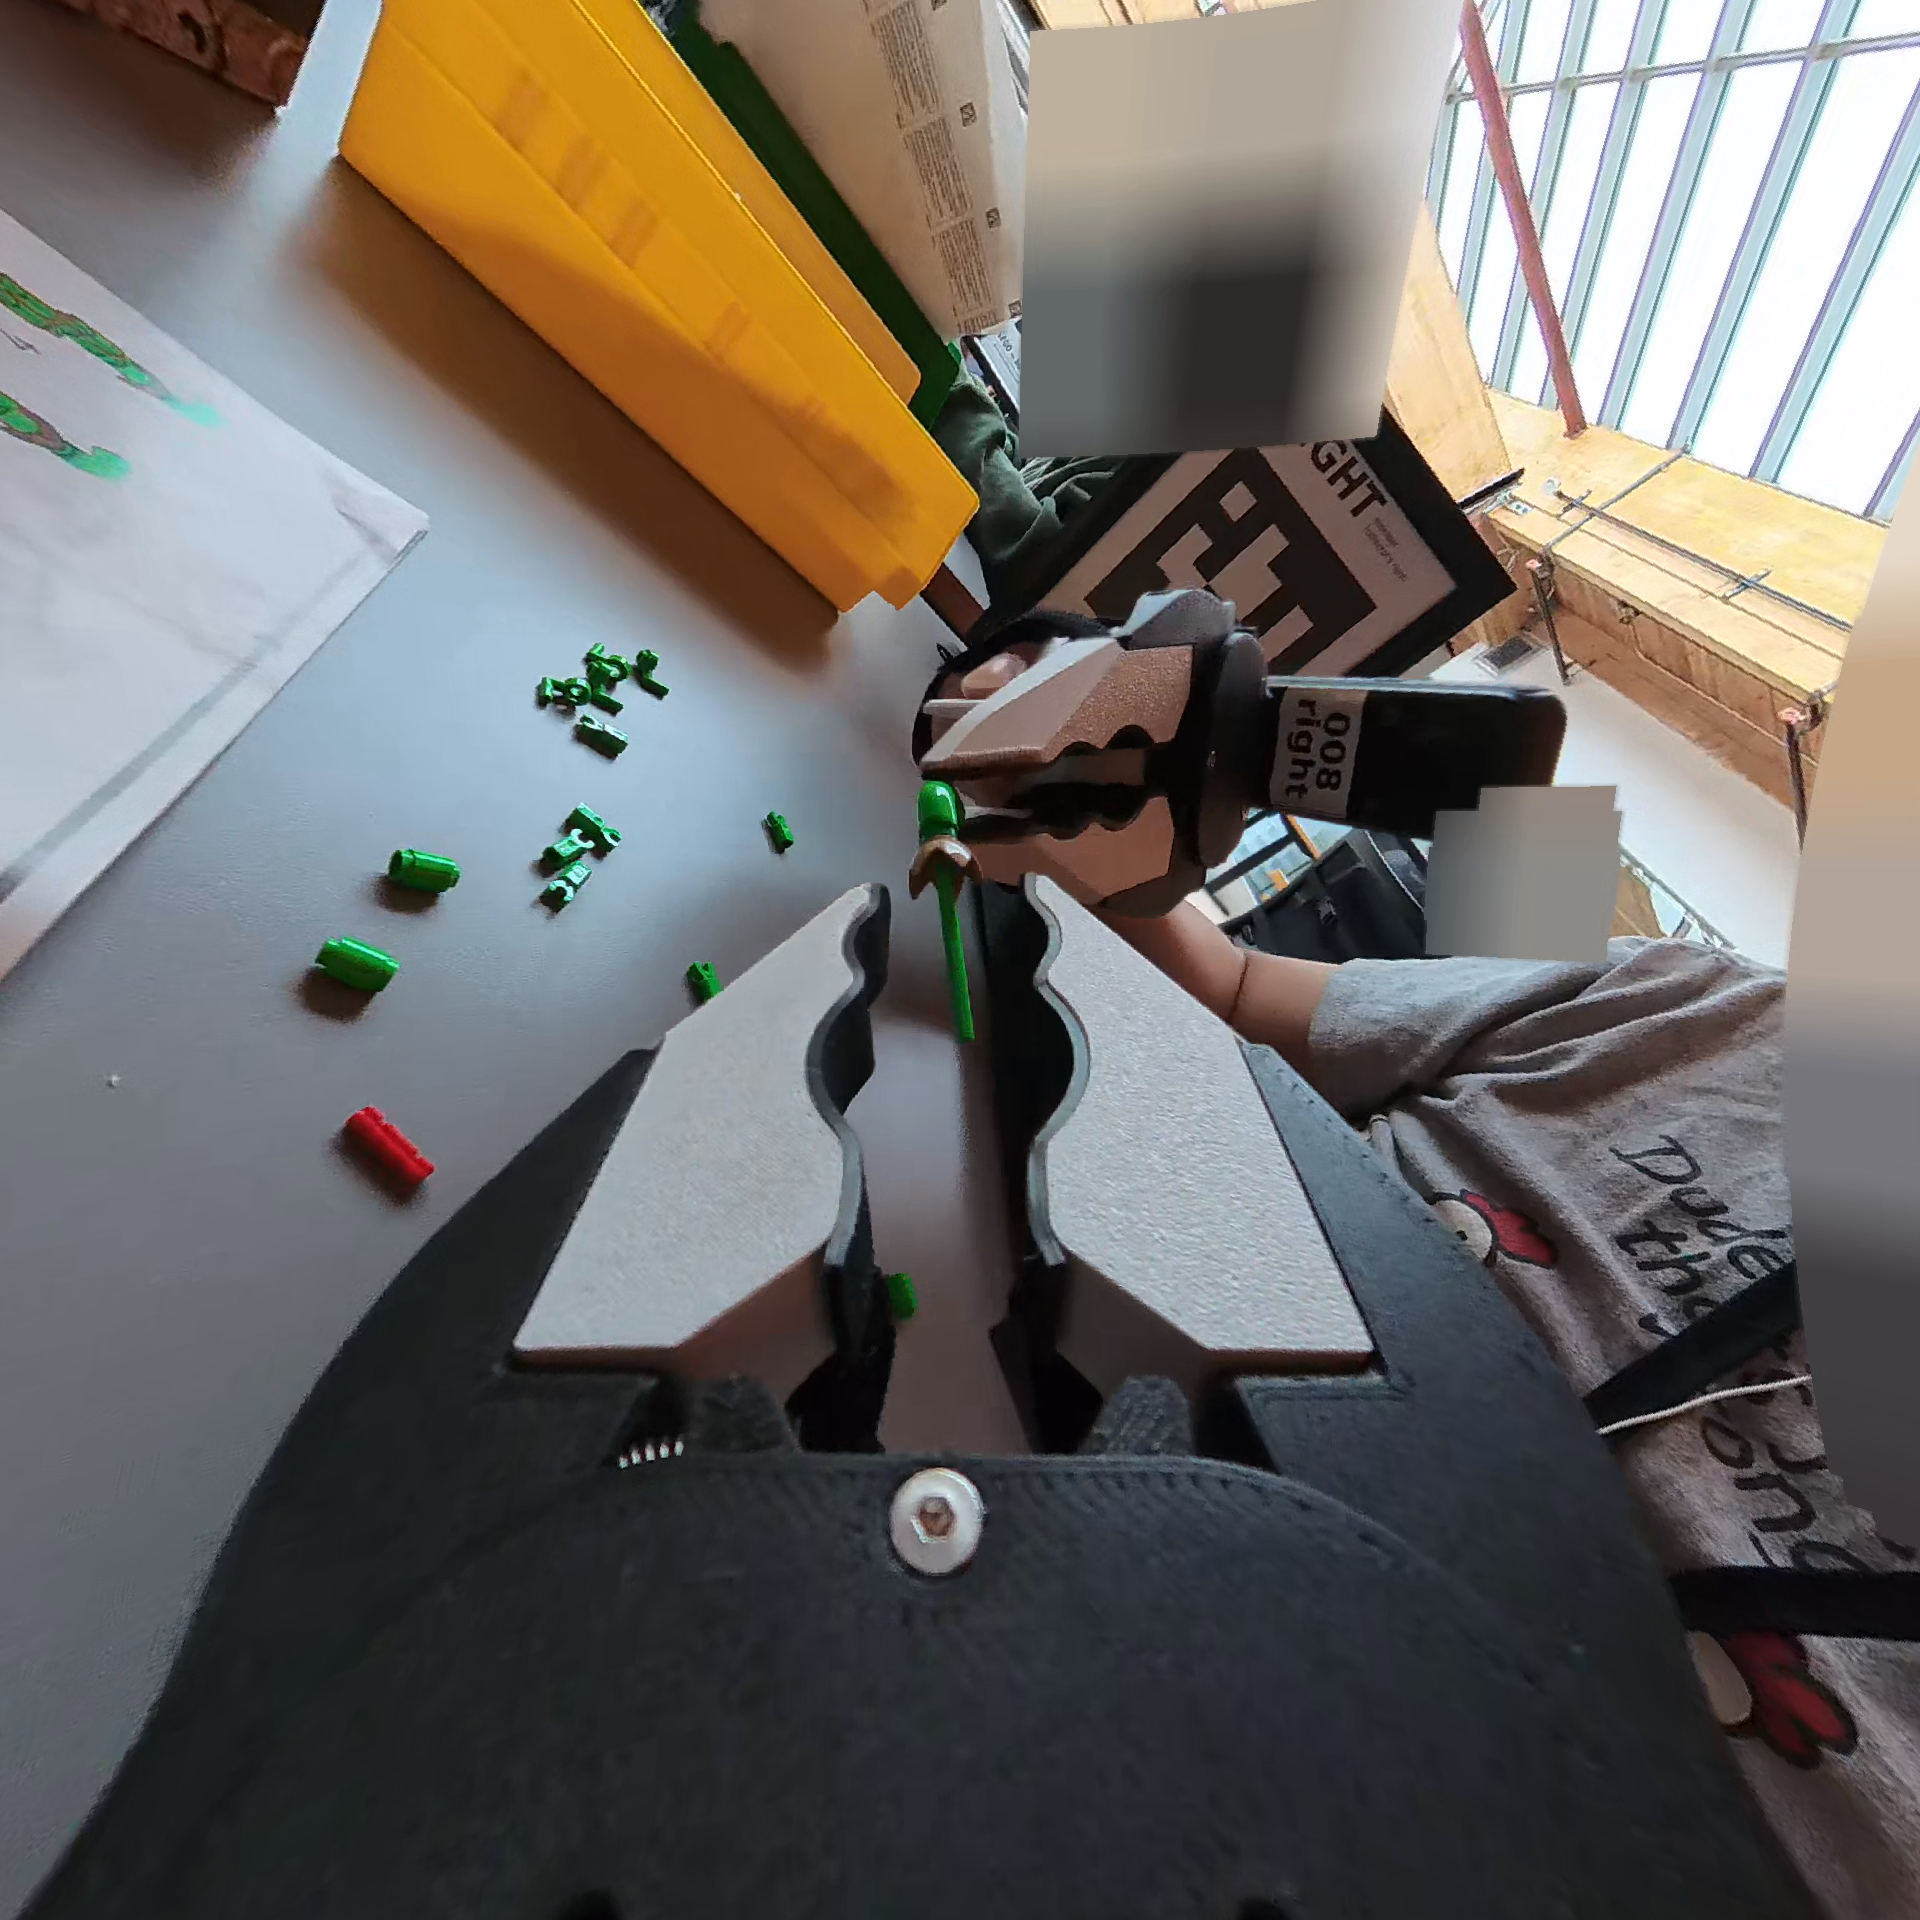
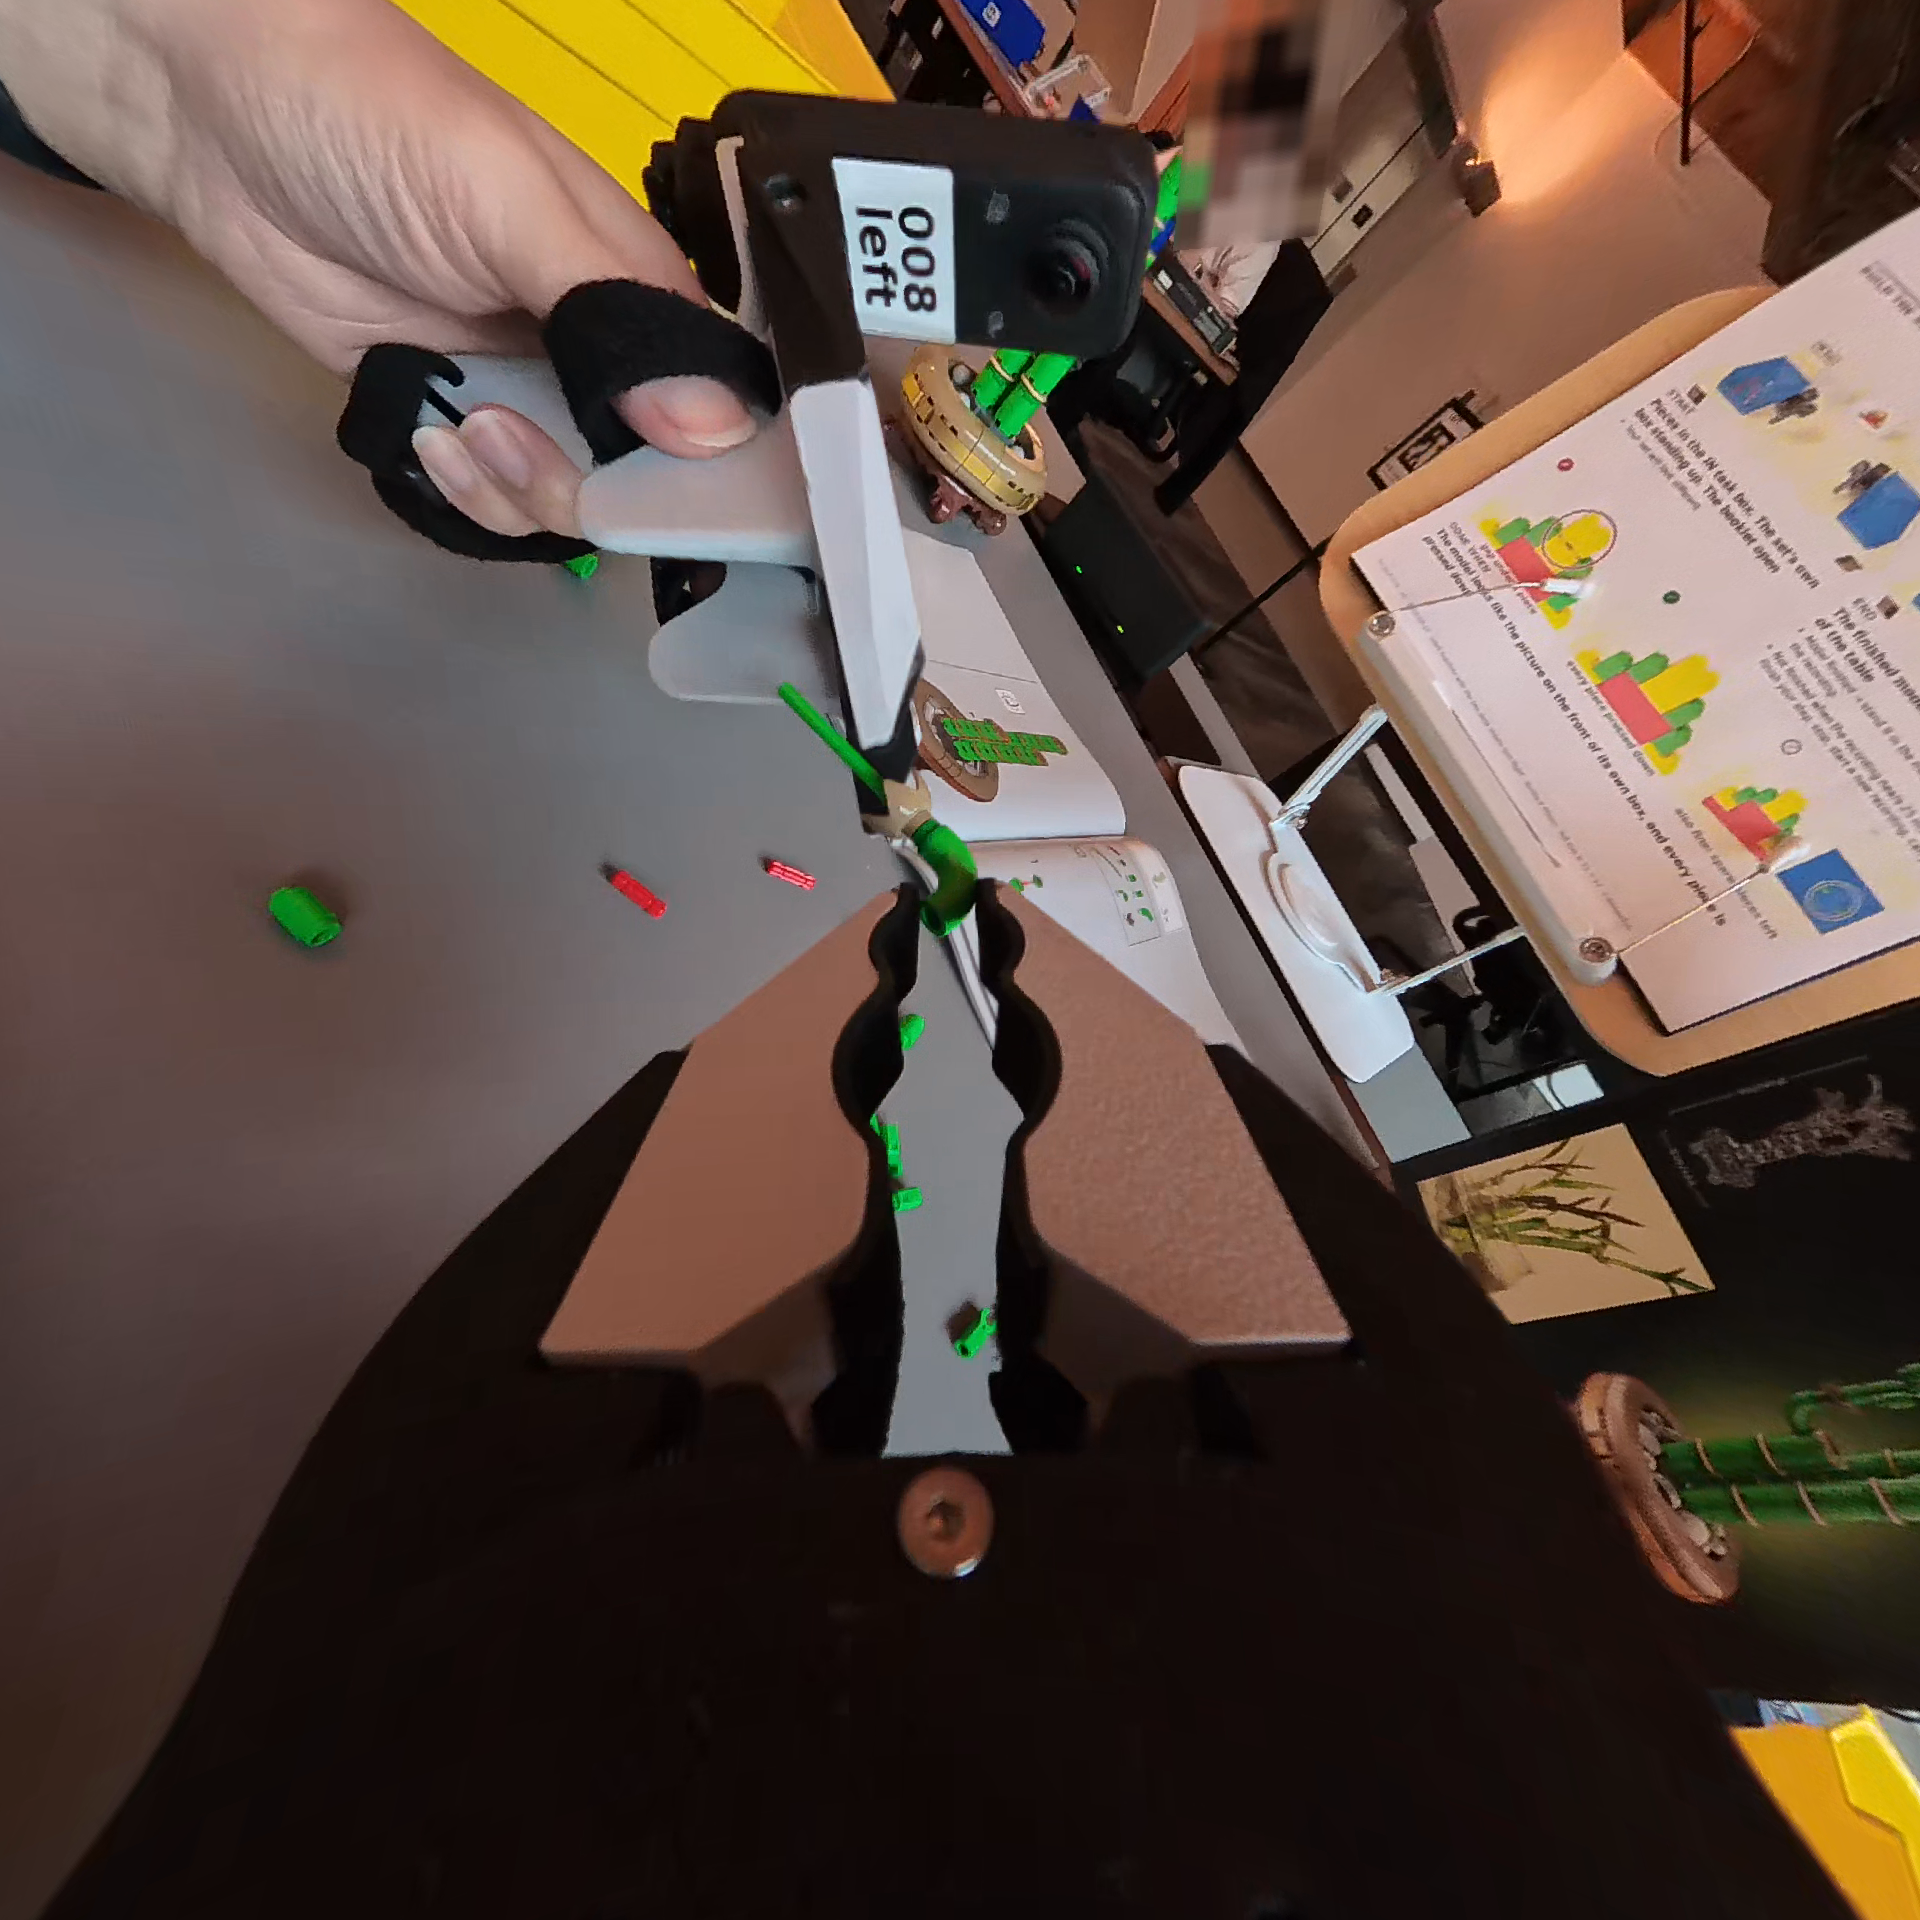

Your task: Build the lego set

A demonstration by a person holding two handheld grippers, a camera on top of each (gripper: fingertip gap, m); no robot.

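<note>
Grey table [image 1: 208,1351], with the open booklet [image 1: 156,540] at its far left as the reference. Right of the booklet is a scatter of loose green pieces [image 1: 582,842] and one red pin [image 1: 387,1145]. All are tiny, hard plastic, probably very light and easily flicked away. Further right of the booklet, off the table, is the sub-assembly in hand: a thin green rod [image 1: 958,977] through a tan collar [image 1: 940,860], topped by a green elbow [image 1: 938,805]. The left gripper [image 1: 954,889] is spread open and straddles the rod without touching it, holding nothing. The right gripper [image 2: 945,899] is nearly closed, its tips pinching the elbow. The rod looks slender, glossy and likely slippery, and may flex or pop out of the collar under side load. The better hold appears to be low on the rod, close under the collar, squeezed gently. Writing: a white printed label [image 2: 896,249] on the left gripper's camera body, another label [image 1: 1317,764] on the right's, and a black-and-white marker card [image 1: 1278,561] behind it. Far right of the booklet stands a printed instruction sheet [image 2: 1662,644].
</note>
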